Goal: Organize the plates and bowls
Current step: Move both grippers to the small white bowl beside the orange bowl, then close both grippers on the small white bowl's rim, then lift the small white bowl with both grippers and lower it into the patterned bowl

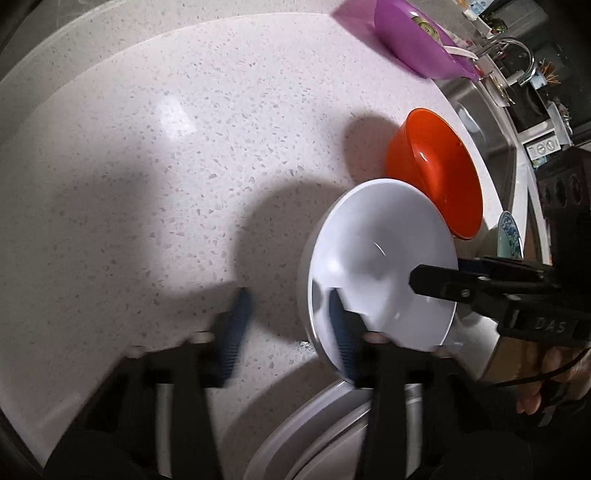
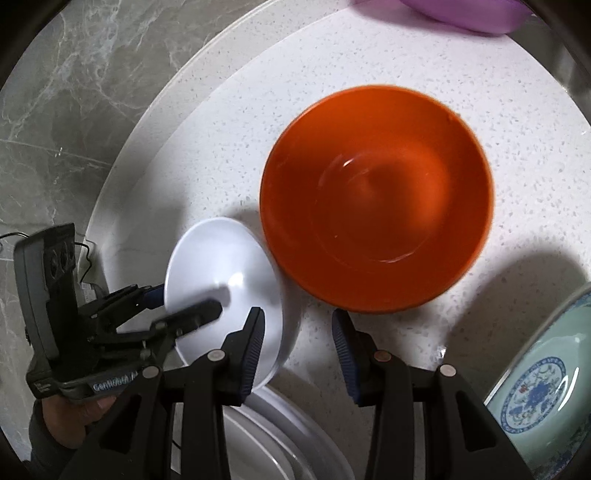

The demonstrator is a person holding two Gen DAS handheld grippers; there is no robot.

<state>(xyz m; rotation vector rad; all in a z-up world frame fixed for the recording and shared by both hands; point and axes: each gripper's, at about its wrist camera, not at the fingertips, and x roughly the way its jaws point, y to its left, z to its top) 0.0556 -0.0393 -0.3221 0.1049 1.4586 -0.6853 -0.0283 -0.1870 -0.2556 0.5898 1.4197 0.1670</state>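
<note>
A small white bowl (image 1: 380, 251) (image 2: 221, 266) stands on the speckled white counter (image 1: 166, 166), touching a larger orange bowl (image 1: 436, 173) (image 2: 376, 199). My left gripper (image 1: 291, 325) (image 2: 181, 302) straddles the white bowl's near rim, one pad inside and one outside over the counter; a gap shows at the outer pad, so it is open. My right gripper (image 2: 299, 350) (image 1: 443, 271) straddles the opposite rim in the same way, also open with a gap outside. Both views are blurred around the fingers. A stack of white plates (image 1: 314, 435) (image 2: 280, 443) lies just below the bowl.
A purple bowl (image 1: 413, 37) (image 2: 461, 14) sits at the counter's far side. A blue-patterned plate (image 2: 535, 387) (image 1: 509, 236) lies to the right of the orange bowl. A steel sink (image 1: 480, 122) with a faucet (image 1: 517, 55) lies beyond the counter's edge. A hand holds each gripper.
</note>
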